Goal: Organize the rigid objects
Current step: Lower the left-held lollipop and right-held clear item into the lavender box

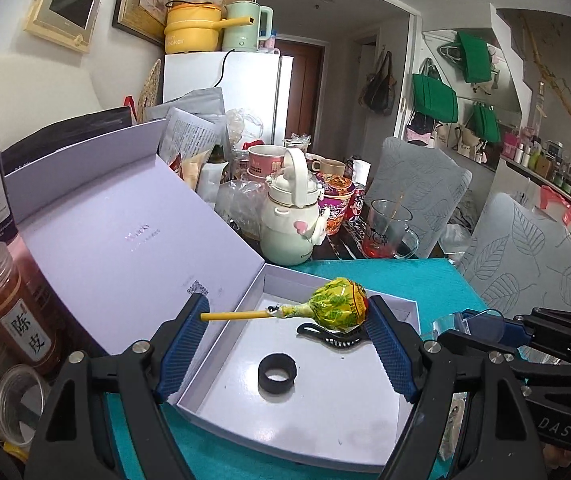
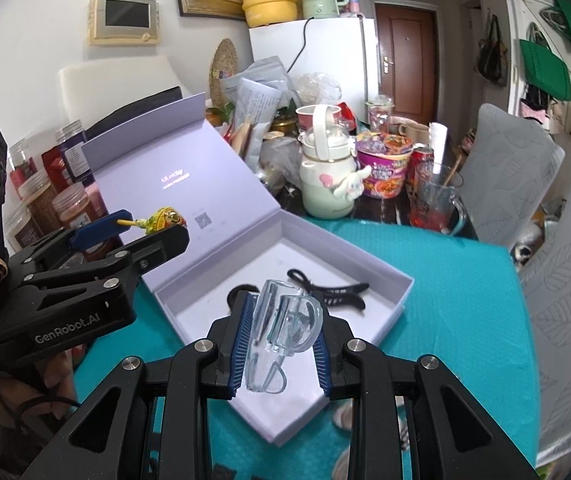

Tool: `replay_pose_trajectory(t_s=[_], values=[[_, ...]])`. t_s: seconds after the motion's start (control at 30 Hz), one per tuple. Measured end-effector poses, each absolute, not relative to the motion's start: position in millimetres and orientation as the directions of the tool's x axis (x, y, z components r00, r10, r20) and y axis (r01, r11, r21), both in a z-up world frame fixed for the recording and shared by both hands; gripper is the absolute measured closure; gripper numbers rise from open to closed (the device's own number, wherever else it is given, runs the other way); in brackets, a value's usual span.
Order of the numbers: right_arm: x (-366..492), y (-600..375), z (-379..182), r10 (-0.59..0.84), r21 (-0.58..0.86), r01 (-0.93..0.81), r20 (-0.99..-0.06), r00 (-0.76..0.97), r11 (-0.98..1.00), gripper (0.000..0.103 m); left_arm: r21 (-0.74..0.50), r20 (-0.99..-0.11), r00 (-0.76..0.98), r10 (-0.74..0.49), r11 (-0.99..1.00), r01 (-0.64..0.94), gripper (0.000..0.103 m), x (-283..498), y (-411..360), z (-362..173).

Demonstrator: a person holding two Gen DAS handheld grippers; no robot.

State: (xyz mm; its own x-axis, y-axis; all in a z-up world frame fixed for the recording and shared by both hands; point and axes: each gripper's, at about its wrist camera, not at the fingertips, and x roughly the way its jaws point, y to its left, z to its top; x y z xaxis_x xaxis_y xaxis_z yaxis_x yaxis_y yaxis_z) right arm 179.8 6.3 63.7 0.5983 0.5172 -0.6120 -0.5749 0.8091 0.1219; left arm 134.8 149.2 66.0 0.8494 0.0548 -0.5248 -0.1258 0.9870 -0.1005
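Right up against the right wrist lens, the right gripper (image 2: 281, 340) is clenched on a clear plastic piece (image 2: 285, 332), its blue pads pressing both flanks, and it hangs above the near edge of the open lilac box (image 2: 399, 292) on the teal cloth (image 2: 445, 280). Over on the other side, the left gripper (image 1: 289, 320) grasps a lollipop (image 1: 337, 304) lengthwise, one pad on the tip of the yellow stick, the other against the wrapped yellow-green head, held above the box floor. Already lying inside are a black ring (image 1: 277, 372) and a black hair clip (image 1: 333, 336). Here is the worry: that end-to-end hold on the lollipop looks thin, so a small twist could pop the stick off its pad and send the sweet tumbling, maybe outside the tray. The clear piece is smooth and could slide between the ribbed pads if tipped. Both grippers crowd the same box, so a careless descent could knock them together or clip the raised lid (image 1: 125, 220), and the mint kettle (image 1: 289, 220) and glass mug (image 1: 389, 232) stand just behind it.
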Motion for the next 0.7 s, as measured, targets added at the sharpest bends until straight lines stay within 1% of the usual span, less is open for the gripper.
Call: replay_pose_trajectory(t_s=[0.27, 0.37, 0.7], values=[[207.9, 14.1, 65.7, 0.510, 0.119, -0.562, -0.602, 0.615, 0.818, 0.075, -0.092, -0.554, 0.829, 0.074, 0.985, -0.149, 0.023, 166.2, 155.6, 55.1], [217.8, 13.6, 63.2, 0.501, 0.125, -0.547, -0.603, 0.621, 0.828, 0.075, -0.108, -0.568, 0.820, 0.078, 0.980, -0.168, 0.023, 176.5, 162.0, 48.6], [251.9, 14.4, 37.7, 0.462, 0.149, -0.496, -0.650, 0.603, 0.856, 0.075, -0.104, -0.623, 0.781, 0.055, 0.983, -0.152, 0.023, 198.5, 166.8, 22.1]])
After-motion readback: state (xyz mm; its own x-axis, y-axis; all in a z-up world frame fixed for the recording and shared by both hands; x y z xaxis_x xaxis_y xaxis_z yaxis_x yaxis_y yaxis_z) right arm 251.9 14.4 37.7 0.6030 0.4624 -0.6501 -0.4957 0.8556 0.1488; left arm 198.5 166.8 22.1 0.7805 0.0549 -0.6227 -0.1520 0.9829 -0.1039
